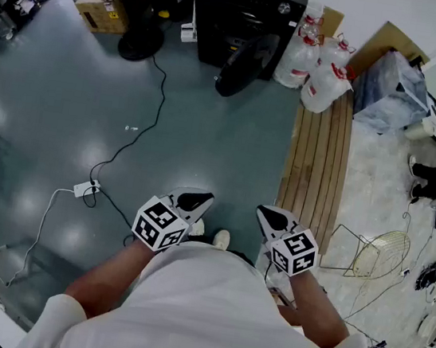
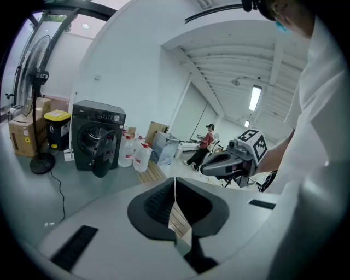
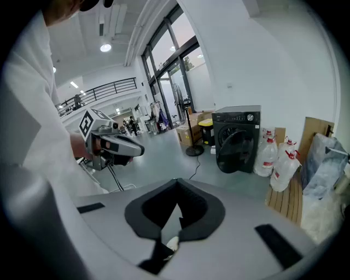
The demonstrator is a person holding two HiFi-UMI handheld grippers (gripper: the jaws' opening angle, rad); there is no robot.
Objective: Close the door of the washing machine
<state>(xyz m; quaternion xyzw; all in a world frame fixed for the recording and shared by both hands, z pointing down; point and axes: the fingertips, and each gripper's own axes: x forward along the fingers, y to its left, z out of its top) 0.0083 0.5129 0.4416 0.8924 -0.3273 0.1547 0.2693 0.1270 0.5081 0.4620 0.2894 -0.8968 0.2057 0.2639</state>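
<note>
Gaping door (image 1: pixel 245 64) | far beyond left gripper (image 1: pixel 202 199), right gripper (image 1: pixel 267 213) | fingers (image 2: pixel 156 203) together

Both forearms reach forward from the torso, bare below the white sleeves. The left gripper (image 1: pixel 198 200) and right gripper (image 1: pixel 271 214) sit side by side, well short of the washing machine (image 1: pixel 249 9) and aimed toward it (each one's jaws pressed together, nothing between them).

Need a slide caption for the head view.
Left tongs and right tongs shut, held close to the body; washing machine ahead, door open.
</note>
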